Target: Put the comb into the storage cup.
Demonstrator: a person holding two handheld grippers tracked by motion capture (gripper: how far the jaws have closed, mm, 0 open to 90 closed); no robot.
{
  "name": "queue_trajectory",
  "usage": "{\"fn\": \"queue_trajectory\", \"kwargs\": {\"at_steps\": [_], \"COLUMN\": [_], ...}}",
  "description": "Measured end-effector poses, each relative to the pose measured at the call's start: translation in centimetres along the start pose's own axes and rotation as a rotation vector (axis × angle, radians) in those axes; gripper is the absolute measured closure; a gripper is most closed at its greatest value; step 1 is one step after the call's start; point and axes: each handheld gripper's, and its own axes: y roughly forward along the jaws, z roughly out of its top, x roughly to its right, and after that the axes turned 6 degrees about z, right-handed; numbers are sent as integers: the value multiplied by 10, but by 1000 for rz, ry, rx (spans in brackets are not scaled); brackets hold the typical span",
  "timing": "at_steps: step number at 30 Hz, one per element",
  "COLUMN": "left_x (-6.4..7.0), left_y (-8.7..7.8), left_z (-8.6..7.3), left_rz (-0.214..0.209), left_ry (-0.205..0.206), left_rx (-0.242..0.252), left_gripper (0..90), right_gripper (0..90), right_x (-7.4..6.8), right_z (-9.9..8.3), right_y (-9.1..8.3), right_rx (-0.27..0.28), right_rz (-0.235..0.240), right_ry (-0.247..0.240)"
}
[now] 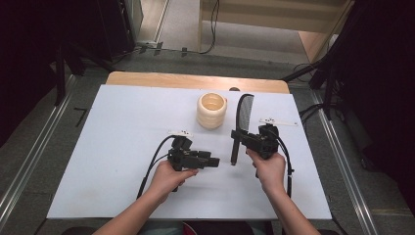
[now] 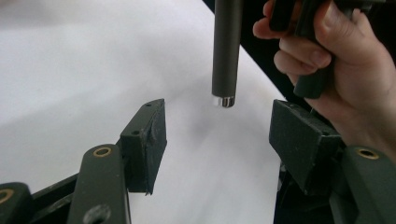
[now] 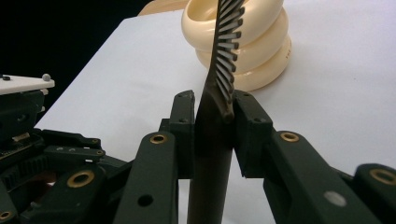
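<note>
A black comb (image 1: pixel 242 115) with a round dark handle (image 2: pixel 227 46) is held off the white table cover (image 1: pixel 122 147), teeth end pointing away. My right gripper (image 1: pixel 237 135) is shut on the comb (image 3: pixel 224 51) where the handle meets the teeth, one jaw on each side. My left gripper (image 1: pixel 217 161) points right toward the handle's free end, a short way from it. Its jaws stand wide open (image 2: pixel 224 135), with the handle's metal-tipped end hanging ahead of the gap and touching neither pad. A cream ribbed cup (image 1: pixel 211 110) stands upright just beyond the comb (image 3: pixel 254 32).
The white cover lies on a wooden table (image 1: pixel 195 80) with bare room to the left and front. Cables (image 1: pixel 151 166) trail from both grippers toward the person. Dark stands (image 1: pixel 333 63) and floor cables surround the table. The left gripper's body (image 3: pixel 46 140) is at the left of the right gripper view.
</note>
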Motion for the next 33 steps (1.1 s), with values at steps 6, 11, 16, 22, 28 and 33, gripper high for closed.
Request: {"fn": "queue_trajectory", "kwargs": {"at_steps": [6, 11, 16, 22, 28, 33], "left_x": [0, 1, 2, 2, 0, -2], "left_y": [-5, -10, -16, -25, -34, -41], "left_z": [-4, -7, -9, -12, -15, -18], "left_rz": [8, 40, 78, 113, 132, 143], "left_ry": [47, 96, 141, 182, 197, 207], "left_rx": [-77, -104, -128, -138, -143, -152], "left_gripper": [344, 343, 342, 330, 329, 328], "right_gripper": [701, 701, 701, 701, 701, 701], "right_x": [-1, -2, -1, -1, -2, -1], "right_z": [-1, -2, -3, -4, -5, -5], "right_y": [0, 0, -1, -2, -1, -2], "right_rx": [6, 11, 21, 35, 36, 40], "right_rz": [-4, -15, -20, -21, -35, -43], "right_ry": [-31, -54, -65, -95, -120, -124]}}
